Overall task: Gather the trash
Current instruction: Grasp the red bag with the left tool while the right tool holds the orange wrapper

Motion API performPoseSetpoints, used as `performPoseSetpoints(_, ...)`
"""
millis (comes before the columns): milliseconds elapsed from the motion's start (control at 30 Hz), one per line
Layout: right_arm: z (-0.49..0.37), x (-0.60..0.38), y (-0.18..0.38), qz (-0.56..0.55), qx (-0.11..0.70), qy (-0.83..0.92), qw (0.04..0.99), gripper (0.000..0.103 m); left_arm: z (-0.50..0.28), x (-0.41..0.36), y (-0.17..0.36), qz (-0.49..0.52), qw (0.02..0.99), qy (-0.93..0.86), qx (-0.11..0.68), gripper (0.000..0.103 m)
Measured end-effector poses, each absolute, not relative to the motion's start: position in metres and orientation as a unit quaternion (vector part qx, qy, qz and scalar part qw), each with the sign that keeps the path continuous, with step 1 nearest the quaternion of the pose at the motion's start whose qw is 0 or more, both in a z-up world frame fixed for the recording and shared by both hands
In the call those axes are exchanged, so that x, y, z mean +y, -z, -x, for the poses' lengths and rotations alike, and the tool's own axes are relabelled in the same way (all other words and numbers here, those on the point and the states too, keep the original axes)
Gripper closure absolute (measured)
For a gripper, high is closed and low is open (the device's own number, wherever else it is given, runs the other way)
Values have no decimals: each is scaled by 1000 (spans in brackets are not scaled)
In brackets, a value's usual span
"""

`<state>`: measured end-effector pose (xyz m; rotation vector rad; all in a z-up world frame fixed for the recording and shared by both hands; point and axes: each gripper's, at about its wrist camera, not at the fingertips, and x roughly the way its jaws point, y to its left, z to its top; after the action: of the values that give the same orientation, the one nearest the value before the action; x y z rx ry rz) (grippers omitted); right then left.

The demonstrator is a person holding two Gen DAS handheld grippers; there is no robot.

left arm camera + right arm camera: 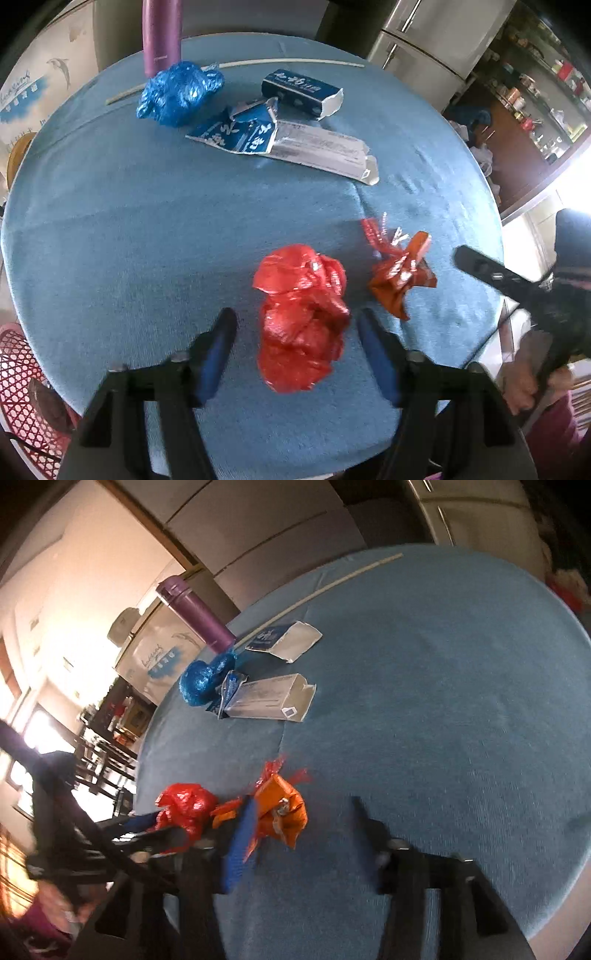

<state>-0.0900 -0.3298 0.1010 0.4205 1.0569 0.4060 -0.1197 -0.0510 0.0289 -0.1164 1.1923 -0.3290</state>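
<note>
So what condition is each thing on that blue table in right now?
Left gripper: open, straddling the crumpled red plastic bag.
Right gripper: open, beside the crumpled orange wrapper.
Blue plastic bag: scrunched.
Dark blue carton: lying, end open.
Long grey box: lying, flap open.
Purple flask: upright.
</note>
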Motion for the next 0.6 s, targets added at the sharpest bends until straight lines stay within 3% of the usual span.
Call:
performPoseSetpoints(33, 89, -331, -102, -208, 502, -197, 816, 41, 119, -50, -26, 56, 811, 154, 562, 55)
performPoseSetpoints(300, 85, -304, -90, -269, 566, -219, 748, 41, 129, -37, -44, 55, 836, 147, 526, 56)
performPoseSetpoints(600, 56, -257, -88, -221, 592, -153, 760, 41, 150, -16, -70, 62, 862, 111, 491, 56)
